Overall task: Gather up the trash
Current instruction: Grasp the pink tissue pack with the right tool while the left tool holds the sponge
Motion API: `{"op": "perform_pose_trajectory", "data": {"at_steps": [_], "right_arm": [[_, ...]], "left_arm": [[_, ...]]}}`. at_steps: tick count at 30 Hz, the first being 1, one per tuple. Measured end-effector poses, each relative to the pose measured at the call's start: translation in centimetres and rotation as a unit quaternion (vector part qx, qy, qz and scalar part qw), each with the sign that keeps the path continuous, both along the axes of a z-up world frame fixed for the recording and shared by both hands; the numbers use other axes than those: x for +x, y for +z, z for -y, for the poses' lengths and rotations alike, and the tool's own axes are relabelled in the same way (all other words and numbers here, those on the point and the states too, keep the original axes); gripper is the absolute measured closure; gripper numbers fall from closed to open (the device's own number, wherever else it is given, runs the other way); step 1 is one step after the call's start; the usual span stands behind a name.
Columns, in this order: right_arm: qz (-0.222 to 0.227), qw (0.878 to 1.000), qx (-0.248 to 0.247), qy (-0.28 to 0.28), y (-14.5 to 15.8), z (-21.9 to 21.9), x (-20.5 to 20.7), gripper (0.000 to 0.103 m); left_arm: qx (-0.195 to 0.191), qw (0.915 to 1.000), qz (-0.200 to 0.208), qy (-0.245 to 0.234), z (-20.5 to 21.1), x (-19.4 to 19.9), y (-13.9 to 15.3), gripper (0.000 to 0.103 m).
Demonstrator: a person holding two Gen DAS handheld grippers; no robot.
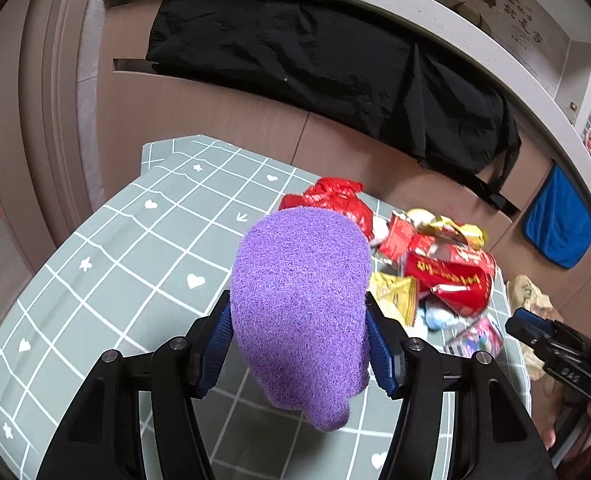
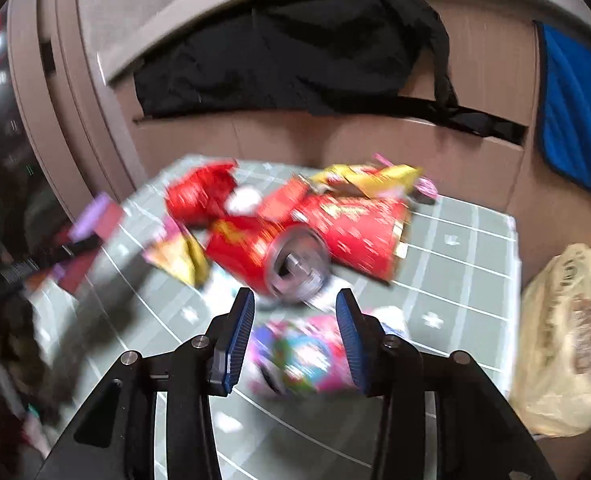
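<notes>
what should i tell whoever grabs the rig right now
Left gripper: shut on the purple cloth, held above the table.
Right gripper: open, holding nothing, hovering over a pink wrapper.
Trash pile lies at the table's far right: crushed red can, red and yellow wrappers.
Beige plastic bag sits off the table's right edge.
Done: nothing visibly bagged. Left: all the trash.
</notes>
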State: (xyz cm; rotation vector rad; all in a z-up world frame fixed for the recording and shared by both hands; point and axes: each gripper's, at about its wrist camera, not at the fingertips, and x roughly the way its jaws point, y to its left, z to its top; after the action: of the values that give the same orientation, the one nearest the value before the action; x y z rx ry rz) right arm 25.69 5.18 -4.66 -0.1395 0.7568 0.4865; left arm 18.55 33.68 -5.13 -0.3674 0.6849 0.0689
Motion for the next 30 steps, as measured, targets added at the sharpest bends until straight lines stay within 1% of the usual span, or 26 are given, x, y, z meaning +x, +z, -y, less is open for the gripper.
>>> {"op": "perform_pose_trajectory", "data": {"at_steps": [2, 3, 4, 6, 7, 8, 9, 11, 14, 16, 19, 20, 22, 26, 30], "right_arm": [[0.005, 0.999, -0.036, -0.025, -0.5, 0.9, 0.0, 0.065], [-0.004, 0.998, -0.042, -0.042, -0.8, 1.5, 0.3, 0.065], [-0.019, 0.998, -0.033, -0.053, -1.1, 2.2, 0.4, 0.065], [-0.071, 0.995, 0.024, -0.062, -1.8, 3.9, 0.4, 0.065], [-0.098, 0.992, 0.053, -0.053, -2.2, 4.3, 0.1, 0.065], [-0.115, 0.991, 0.061, -0.044, -2.7, 4.3, -0.3, 0.065], [-0.126, 0.99, 0.058, -0.036, -3.1, 4.0, -0.5, 0.065], [-0.135, 0.988, 0.063, -0.03, -3.4, 3.7, 0.0, 0.065], [-0.149, 0.982, 0.103, -0.048, -4.0, 3.6, 2.3, 0.065], [-0.149, 0.981, 0.108, -0.064, -4.2, 3.0, 3.6, 0.065], [-0.134, 0.985, 0.075, -0.073, -4.7, 1.2, 4.9, 0.065], [-0.125, 0.988, 0.061, -0.072, -4.8, 0.4, 5.2, 0.063], [-0.123, 0.989, 0.05, -0.071, -5.2, -0.4, 5.9, 0.061], [-0.15, 0.978, 0.112, -0.093, -5.9, -0.1, 7.6, 0.059], [-0.162, 0.973, 0.127, -0.102, -5.9, -0.9, 9.1, 0.059]], "left_arm": [[-0.005, 1.0, -0.001, -0.003, 0.2, -0.4, -0.1, 0.042], [-0.01, 0.9999, -0.001, -0.005, 0.3, -0.4, -0.1, 0.042], [-0.016, 0.9998, -0.002, -0.009, 0.5, -0.4, -0.1, 0.042], [-0.02, 0.9997, -0.001, -0.013, 0.9, -0.3, -0.1, 0.042], [-0.02, 0.9997, -0.001, -0.015, 1.1, -0.3, -0.1, 0.042], [-0.021, 0.9996, -0.001, -0.017, 1.2, -0.3, 0.0, 0.042], [-0.021, 0.9996, -0.001, -0.018, 1.4, -0.2, 0.0, 0.042], [-0.021, 0.9996, -0.002, -0.021, 1.7, 0.1, 0.2, 0.042], [-0.02, 0.9995, -0.003, -0.022, 2.0, 0.1, 0.3, 0.042], [-0.018, 0.9996, -0.004, -0.022, 2.0, 0.1, 0.4, 0.042], [-0.017, 0.9997, -0.01, -0.016, 1.8, 0.0, 0.2, 0.042], [-0.017, 0.9997, -0.012, -0.015, 1.8, 0.0, 0.1, 0.042], [-0.016, 0.9997, -0.017, -0.012, 1.6, 0.1, -0.1, 0.042], [-0.014, 0.9996, -0.025, -0.01, 1.6, 0.6, -0.4, 0.042], [-0.011, 0.9996, -0.024, -0.009, 1.6, 1.2, -0.2, 0.042]]}}
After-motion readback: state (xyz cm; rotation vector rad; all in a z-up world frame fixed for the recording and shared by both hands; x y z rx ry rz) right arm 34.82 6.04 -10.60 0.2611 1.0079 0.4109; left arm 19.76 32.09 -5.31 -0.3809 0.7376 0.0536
